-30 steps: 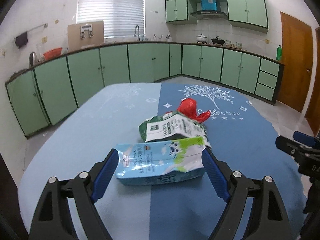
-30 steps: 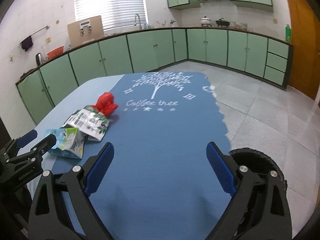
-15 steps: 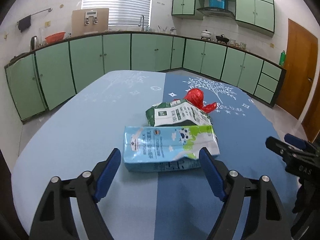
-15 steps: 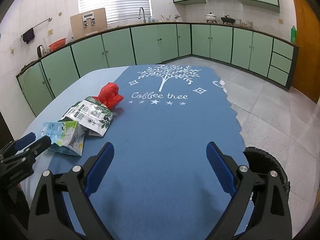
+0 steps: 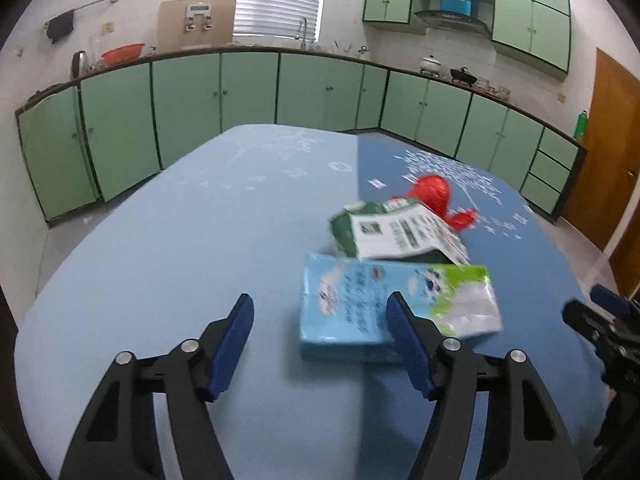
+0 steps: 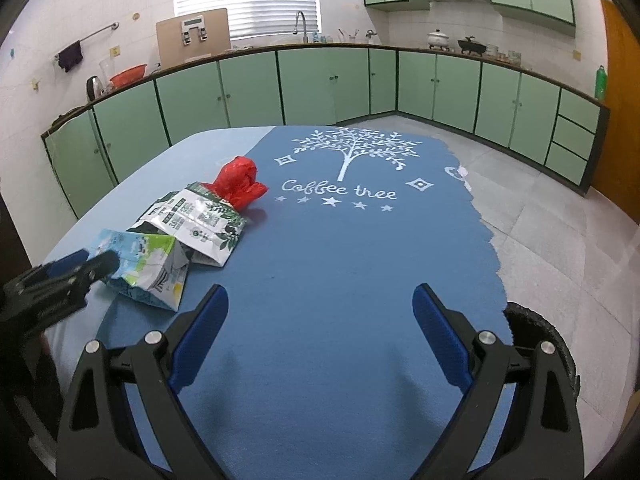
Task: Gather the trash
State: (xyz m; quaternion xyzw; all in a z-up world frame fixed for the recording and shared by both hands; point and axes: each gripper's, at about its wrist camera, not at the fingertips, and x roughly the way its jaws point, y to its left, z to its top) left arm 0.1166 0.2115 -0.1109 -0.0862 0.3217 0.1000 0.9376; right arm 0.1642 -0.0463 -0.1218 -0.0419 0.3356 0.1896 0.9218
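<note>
**Left claw narrowing by the milk carton, right claw idle**

Left gripper (image 5: 320, 320): jaws part open and have just been closing. Gap between them shows bare cloth. Its right blue pad overlaps the near edge of the flattened light-blue and green cardboard milk carton (image 5: 384, 300); frame is motion-blurred, so contact there is unclear. No grip visible.

Carton lies flat, long axis running left-right across the left wrist view, crumpled silvery-white torn end pointing right. Sits on the seam where the pale blue half of the matte woven tablecloth (image 5: 168, 240) meets the dark blue half.

Just behind it, touching: creased green-and-white printed paper pouch (image 5: 396, 232), lying flat, long axis also roughly left-right. Behind that, a crumpled glossy red plastic bag (image 5: 434, 194), bunched into a lump.

Right gripper (image 6: 320, 316): jaws wide apart, nothing between them, over bare dark-blue cloth. Black round bin (image 6: 536, 332) beside the table's right edge.
</note>
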